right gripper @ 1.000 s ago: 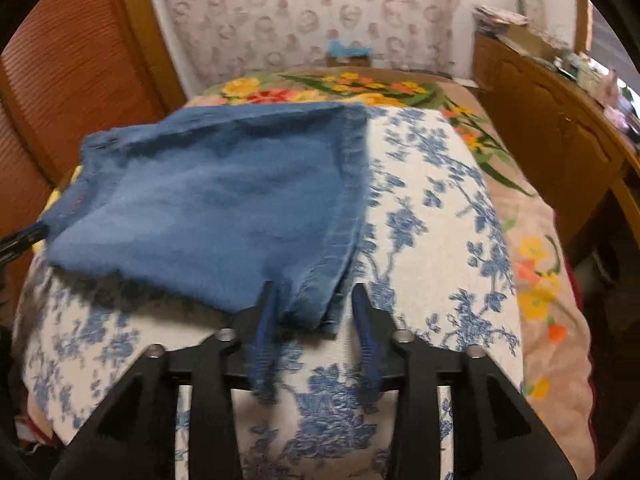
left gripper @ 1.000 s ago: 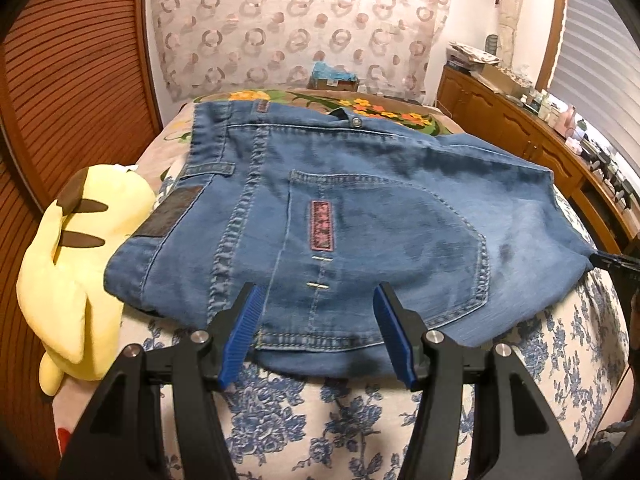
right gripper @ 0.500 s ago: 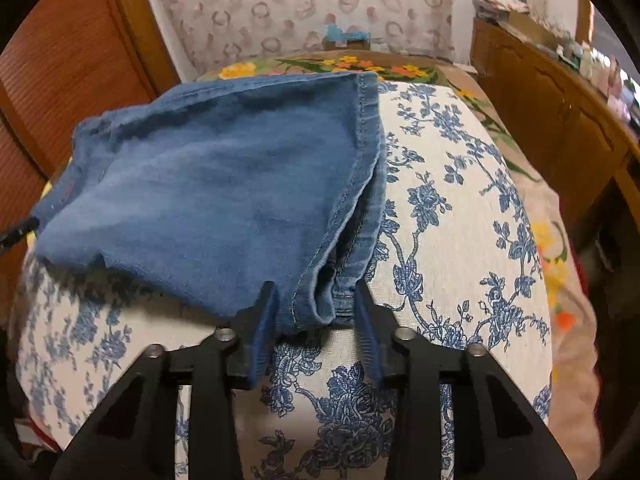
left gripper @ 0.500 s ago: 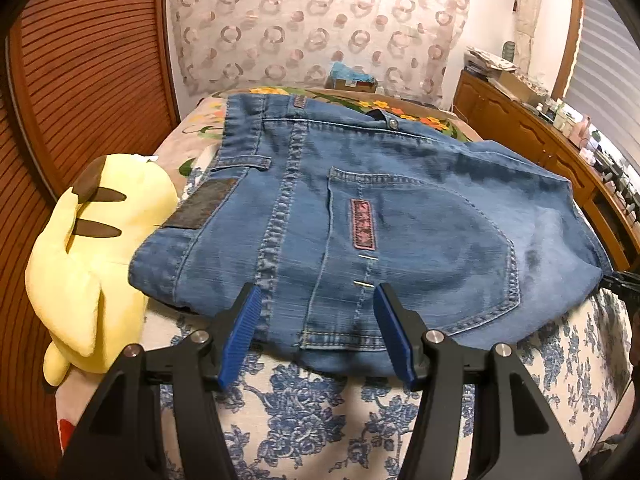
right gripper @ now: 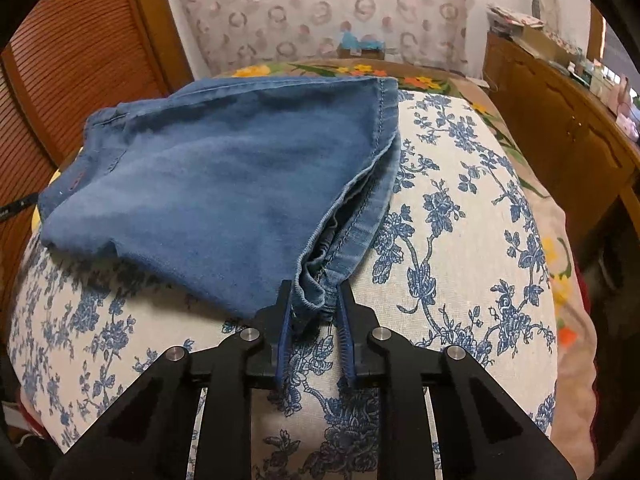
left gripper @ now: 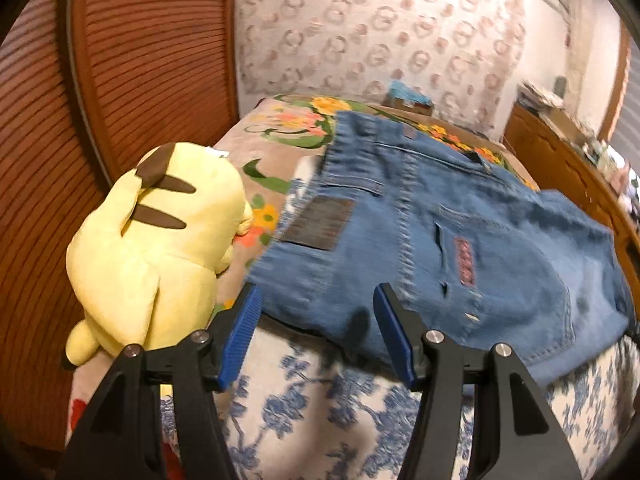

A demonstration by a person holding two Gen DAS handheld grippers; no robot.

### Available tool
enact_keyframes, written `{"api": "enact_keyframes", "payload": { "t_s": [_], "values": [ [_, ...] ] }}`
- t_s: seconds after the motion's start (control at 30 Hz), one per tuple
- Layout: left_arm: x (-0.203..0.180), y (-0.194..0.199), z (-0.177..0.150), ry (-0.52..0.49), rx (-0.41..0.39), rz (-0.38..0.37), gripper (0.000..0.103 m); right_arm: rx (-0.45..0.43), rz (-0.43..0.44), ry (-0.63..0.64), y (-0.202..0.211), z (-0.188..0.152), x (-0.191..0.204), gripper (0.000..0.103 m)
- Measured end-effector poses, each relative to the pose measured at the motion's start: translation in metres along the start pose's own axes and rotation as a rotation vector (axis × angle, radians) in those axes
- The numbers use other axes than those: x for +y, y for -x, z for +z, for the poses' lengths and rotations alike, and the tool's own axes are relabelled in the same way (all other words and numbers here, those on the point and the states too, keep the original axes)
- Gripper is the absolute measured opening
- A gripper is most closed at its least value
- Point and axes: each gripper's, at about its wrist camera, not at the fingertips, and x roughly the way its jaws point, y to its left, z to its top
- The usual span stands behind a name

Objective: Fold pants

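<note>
Warm, kinda dim indoor light, no glare. Left wrist view is smeared with motion blur, especially the jeans [left gripper: 460, 248]; right wrist view is sharp. Heavy fisheye bending, black corners, soft shadows under the denim.

Patterned wall [left gripper: 380, 28] behind, slatted wooden panel [left gripper: 132, 60] left, wooden cabinet [right gripper: 560, 120] right.

Motion blur smears the jeans [left gripper: 440, 240] in the left wrist view; the dresser's [right gripper: 560, 120] clutter is unreadable.
</note>
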Motion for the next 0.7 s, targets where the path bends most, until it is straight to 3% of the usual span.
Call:
{"api": "enact_keyframes", "payload": {
  "t_s": [0.27, 0.47, 0.63, 0.67, 0.7],
  "values": [
    [0.025, -0.017, 0.01, 0.082, 0.014, 0.023, 0.058, -0.017, 0.015, 0.0, 0.001, -0.002, -0.002, 0.018],
    [0.028, -0.037, 0.005, 0.077, 0.073, 0.051, 0.058, -0.02, 0.017, 0.008, 0.002, -0.002, -0.003, 0.018],
    [0.029, -0.041, 0.004, 0.09, 0.075, 0.038, 0.058, -0.021, 0.014, 0.017, 0.002, -0.002, -0.002, 0.018],
    [0.028, -0.041, 0.003, 0.087, 0.075, 0.019, 0.058, -0.021, 0.014, 0.018, 0.002, -0.002, -0.002, 0.018],
    [0.027, -0.041, 0.003, 0.085, 0.078, 0.004, 0.049, -0.022, 0.018, 0.016, 0.002, -0.002, -0.002, 0.018]
  ]
}}
